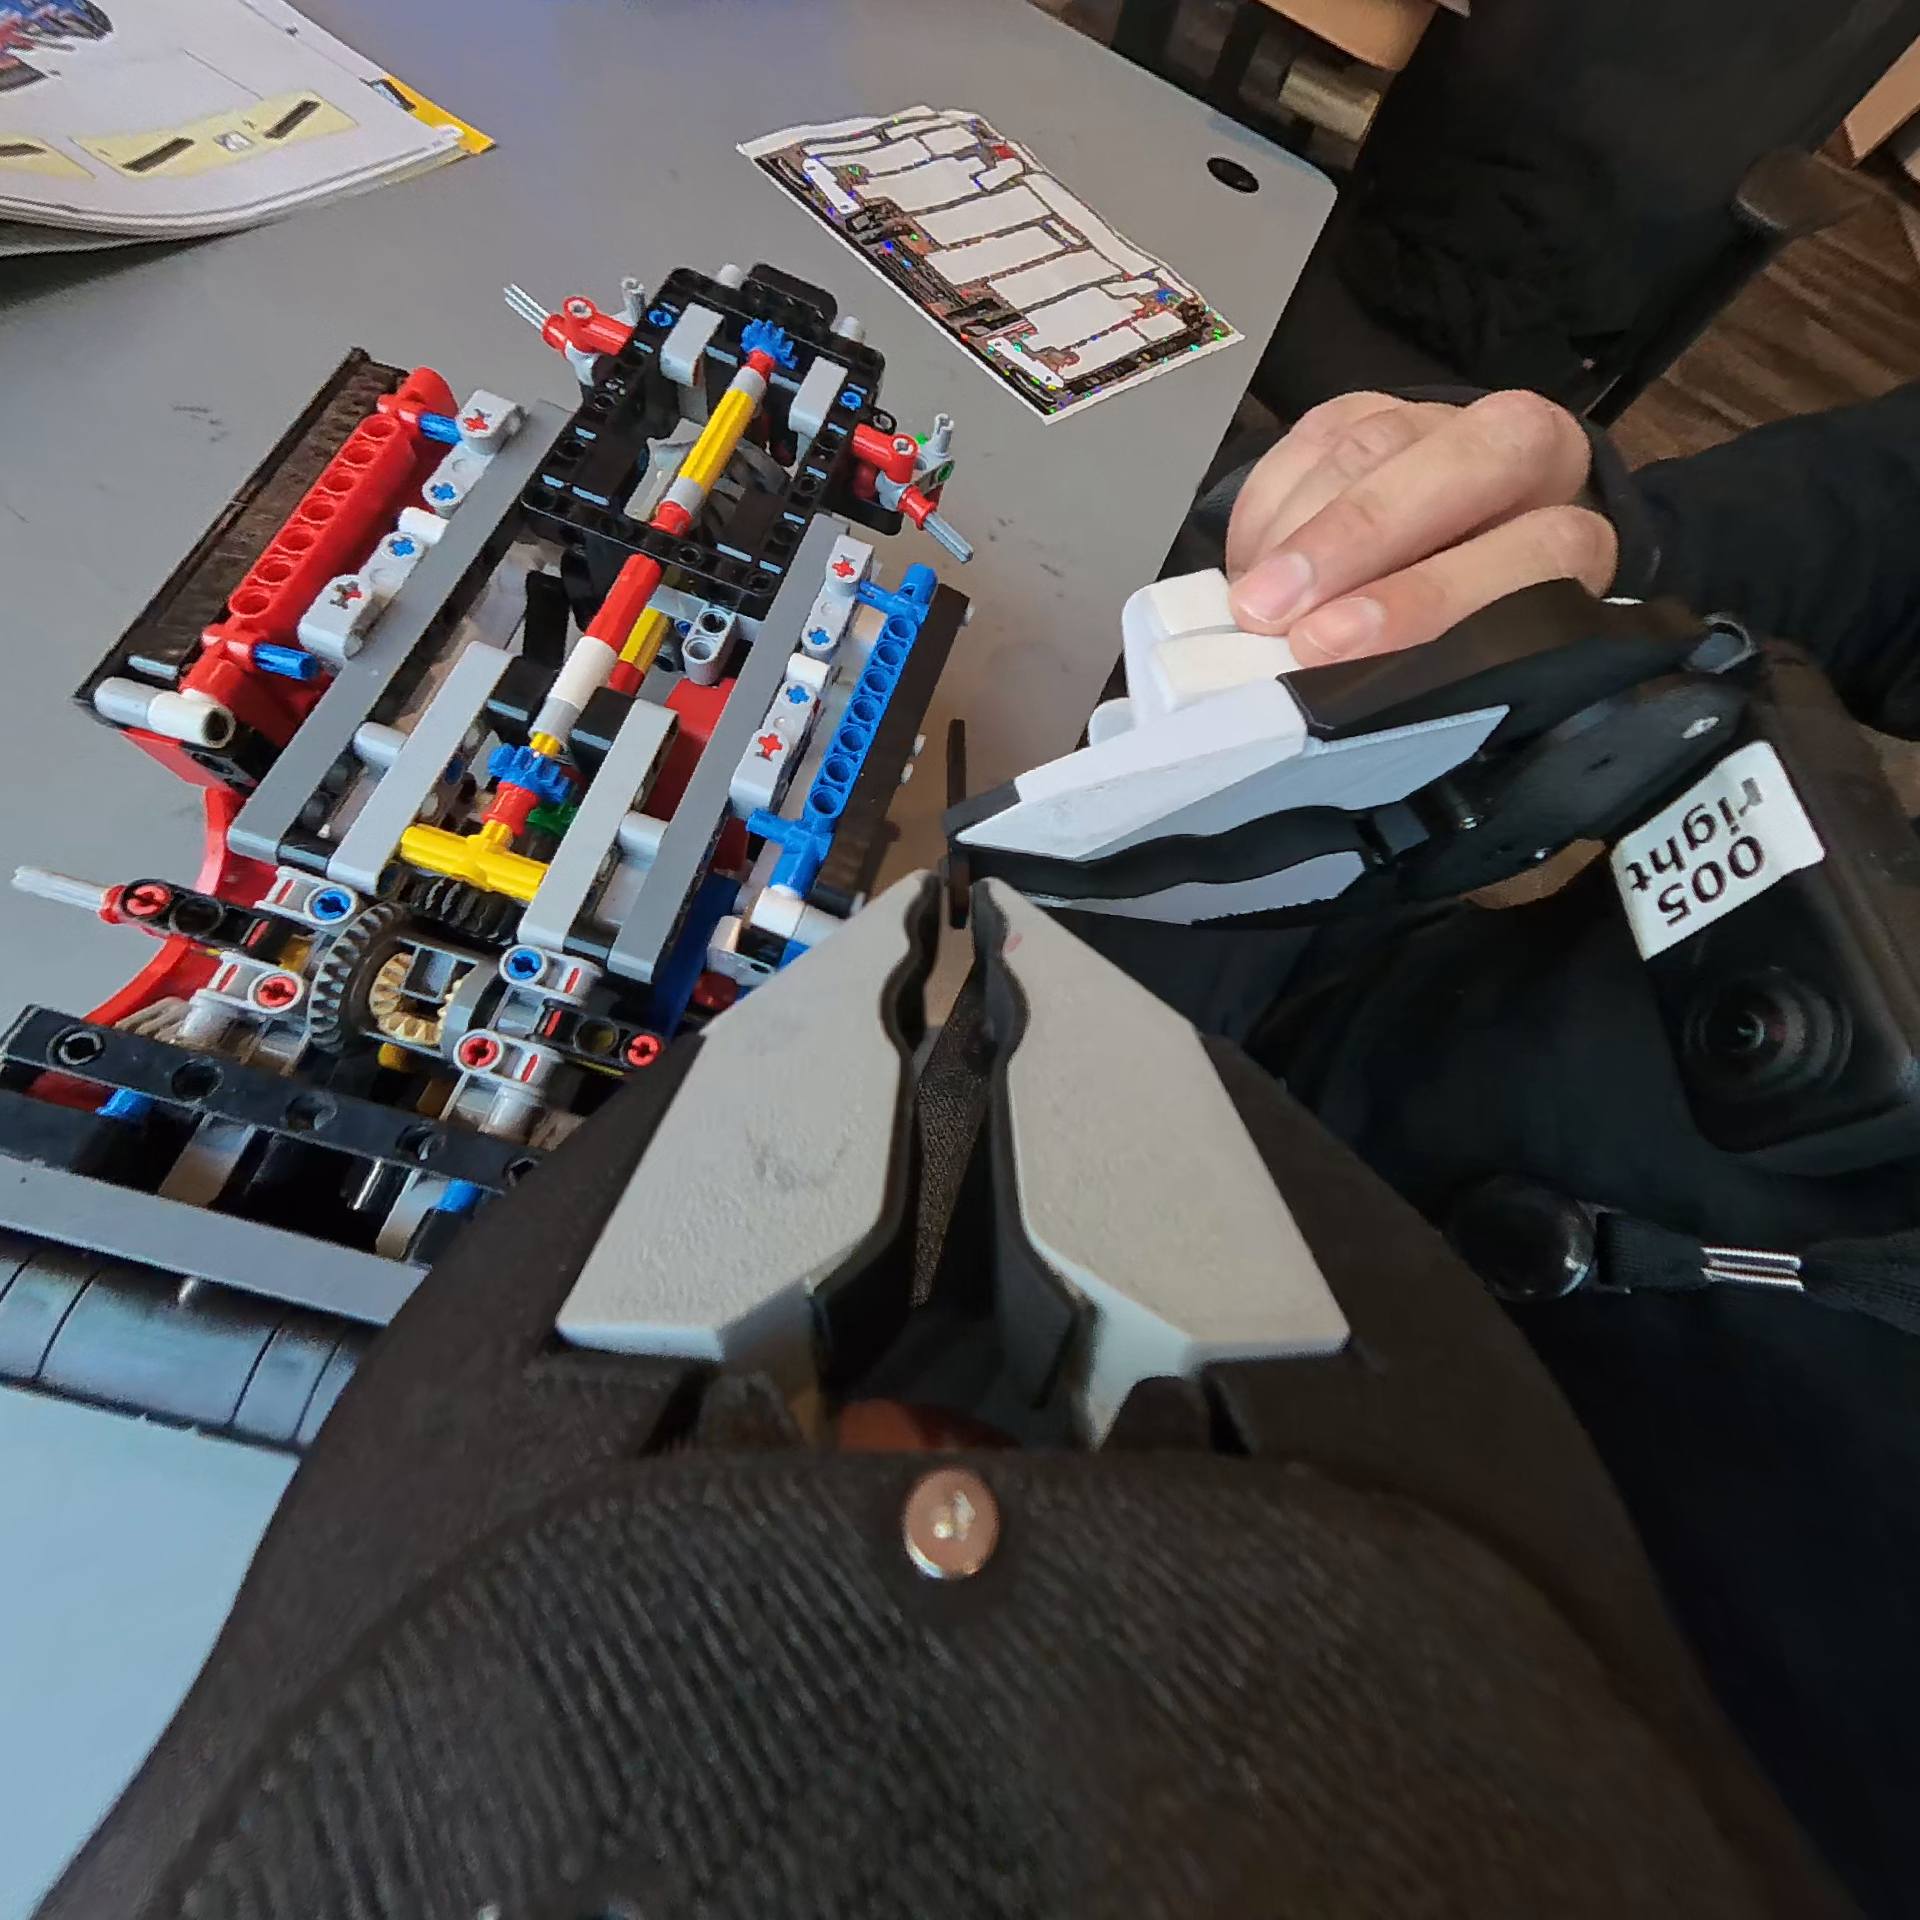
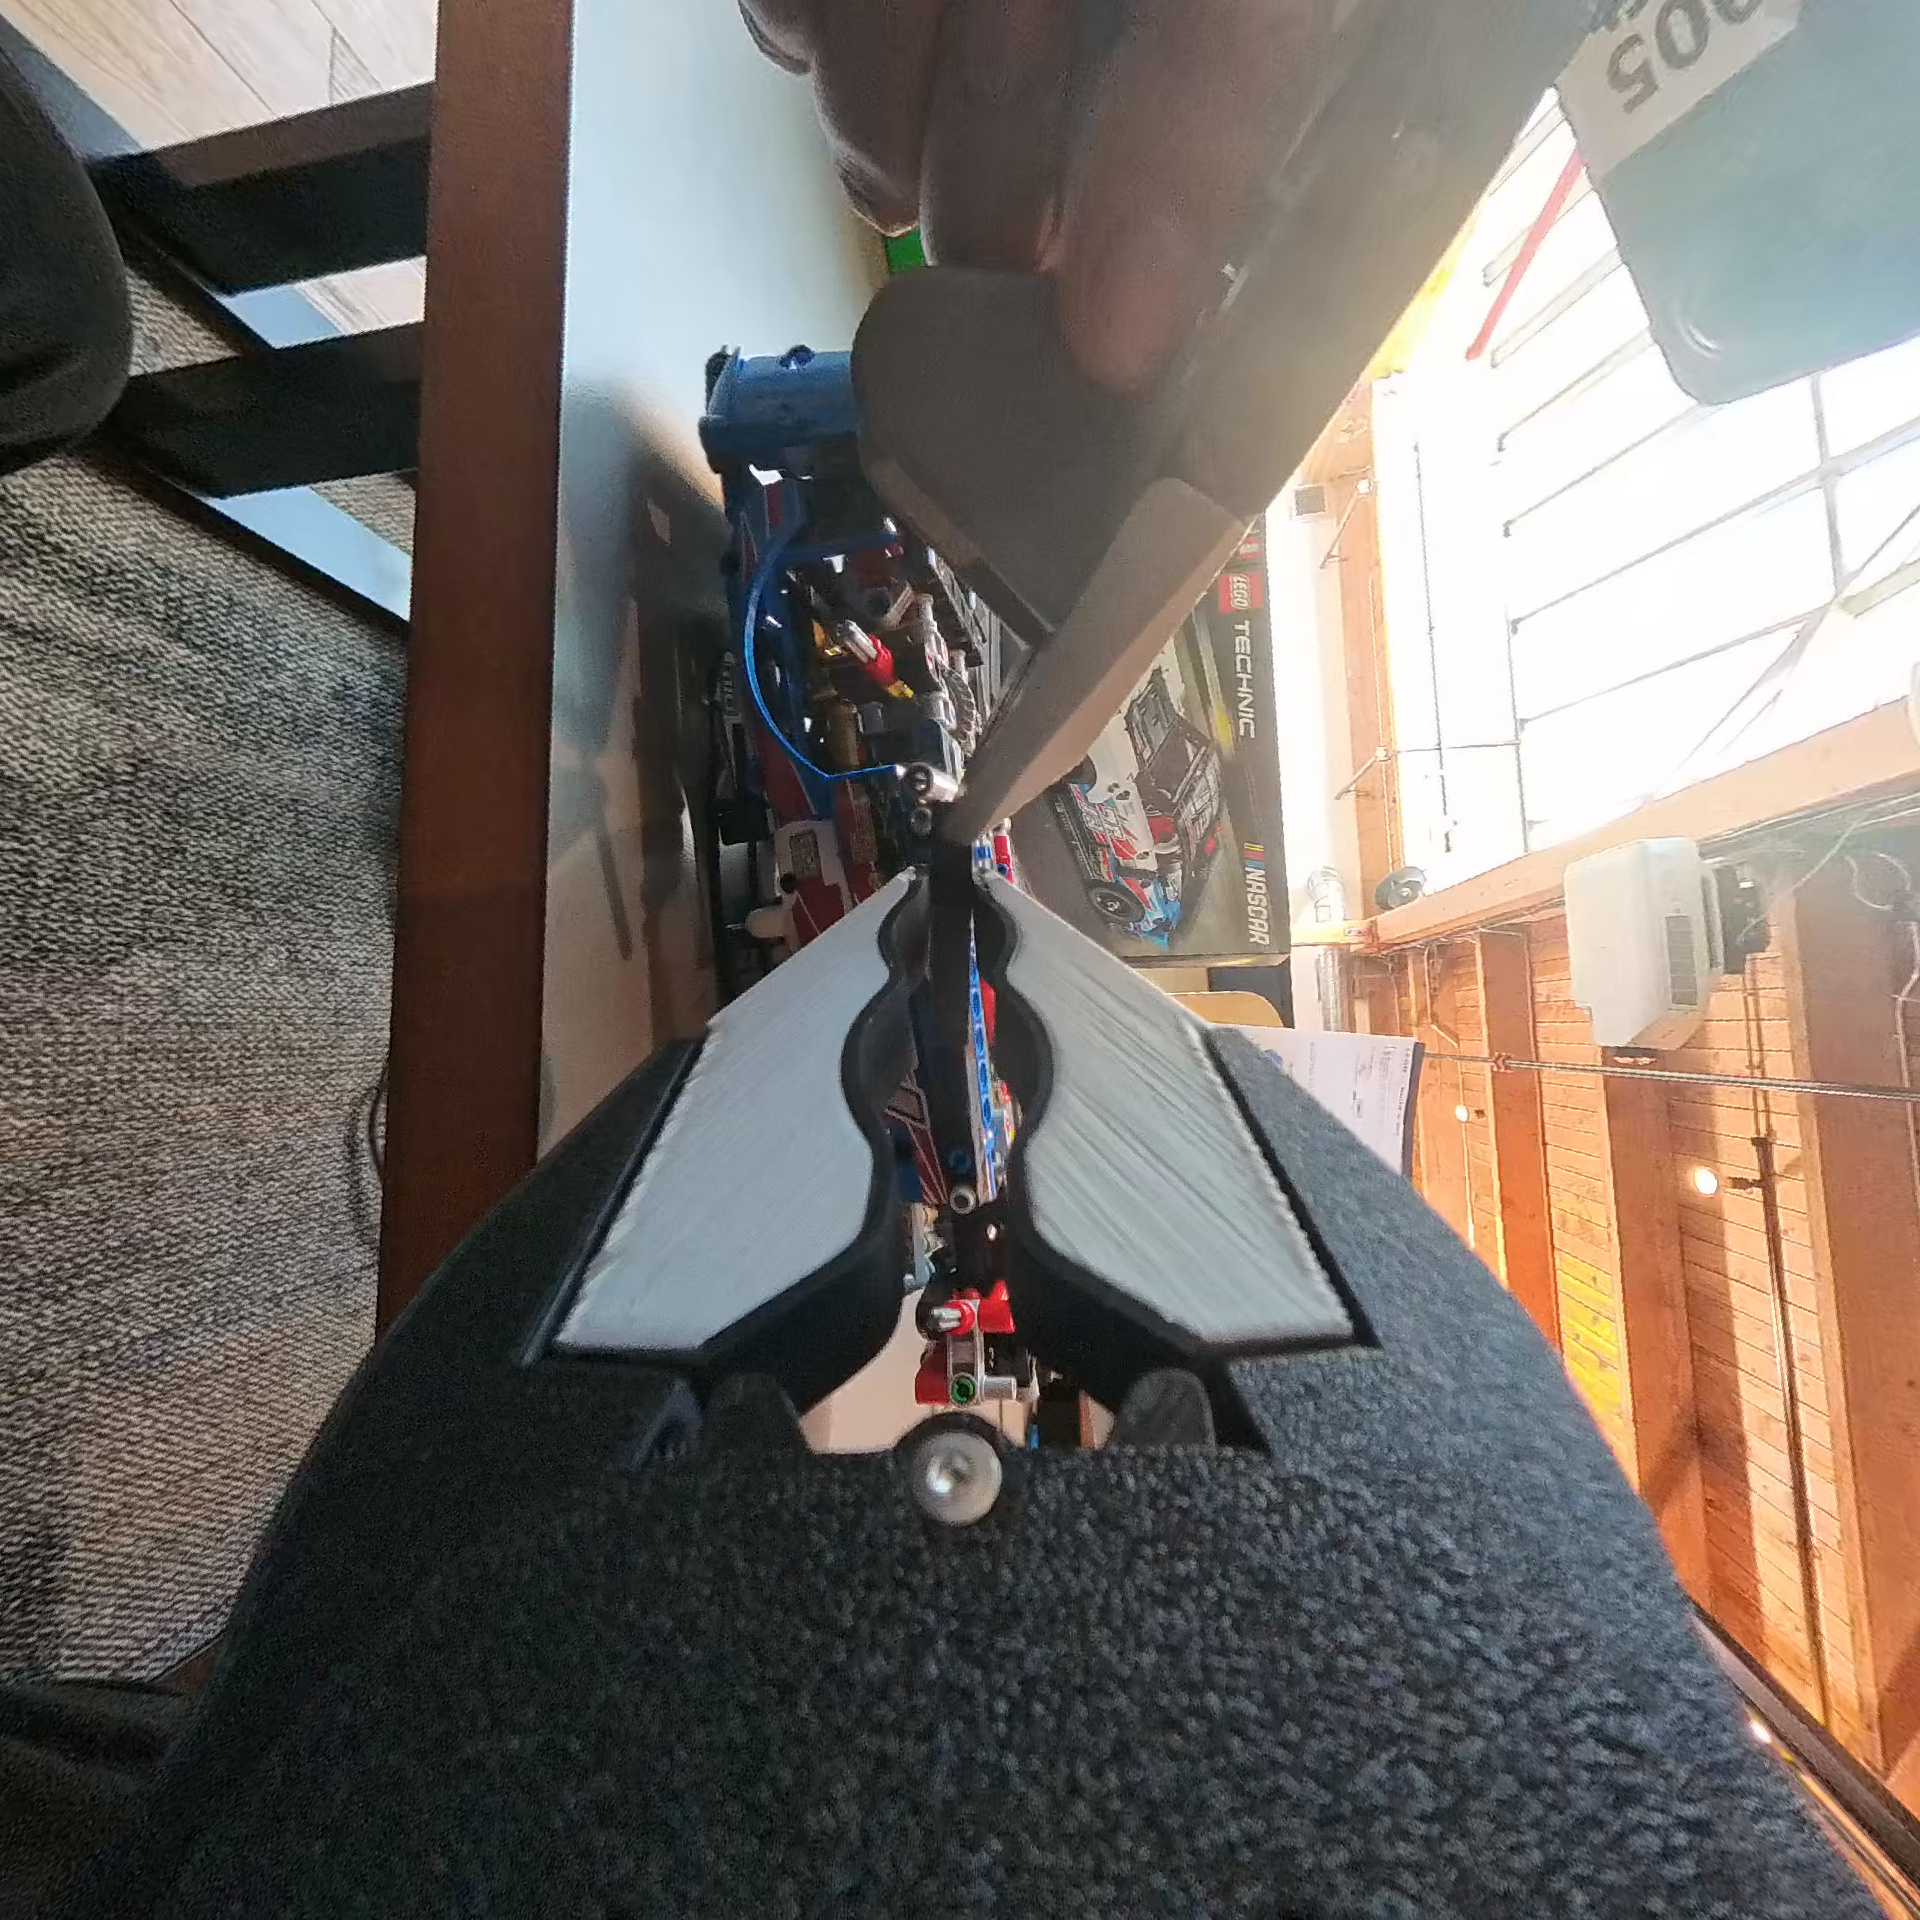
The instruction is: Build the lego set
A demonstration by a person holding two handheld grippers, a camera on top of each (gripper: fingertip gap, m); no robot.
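1. Nearest the lens, the left gripper (image 1: 951, 904) is pinched closed on a thin black piece (image 1: 954, 831) at its fingertips.
2. From the right of the frame, the right gripper (image 1: 971, 831) meets the same piece, also clenched on it.
3. Left of both, the lego chassis (image 1: 499, 727) lies flat on the grey table (image 1: 1039, 582).
4. Bare tabletop lies between the chassis and the table's right edge; a sticker sheet (image 1: 997, 260) sits at upper centre, a manual (image 1: 208, 114) at upper left.

The thin black piece (image 1: 957, 906) sits mostly hidden between the left gripper's (image 1: 954, 894) closed fingers. Below that gripper, the lego chassis (image 1: 499, 727) runs off the picture's left edge.
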